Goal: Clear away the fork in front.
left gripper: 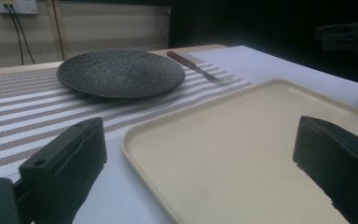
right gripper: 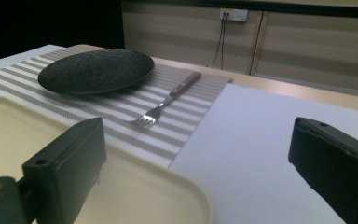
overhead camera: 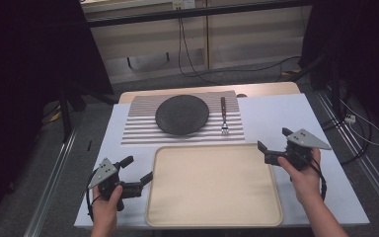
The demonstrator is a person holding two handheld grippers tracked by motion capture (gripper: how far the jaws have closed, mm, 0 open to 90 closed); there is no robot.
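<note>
A beige tray (overhead camera: 213, 217) lies empty at the table's near middle. Beyond it a striped placemat (overhead camera: 138, 129) carries a black plate (overhead camera: 182, 114) and, to the plate's right, a wooden-handled fork (overhead camera: 223, 116). My left gripper (overhead camera: 137, 169) hovers open at the tray's left edge, nothing between its jaws. At the tray's upper right corner my right gripper (overhead camera: 272, 138) is open and empty too. The left gripper view shows the tray (left gripper: 242, 135), plate (left gripper: 120, 73) and fork (left gripper: 195, 66). The right gripper view shows the fork (right gripper: 168, 100), plate (right gripper: 96, 70) and tray corner (right gripper: 158, 196).
A white sheet (overhead camera: 286, 118) covers the table, with bare room right of the placemat. Cables (overhead camera: 192, 64) trail on the floor behind the table, and dark stands (overhead camera: 66, 113) flank both sides.
</note>
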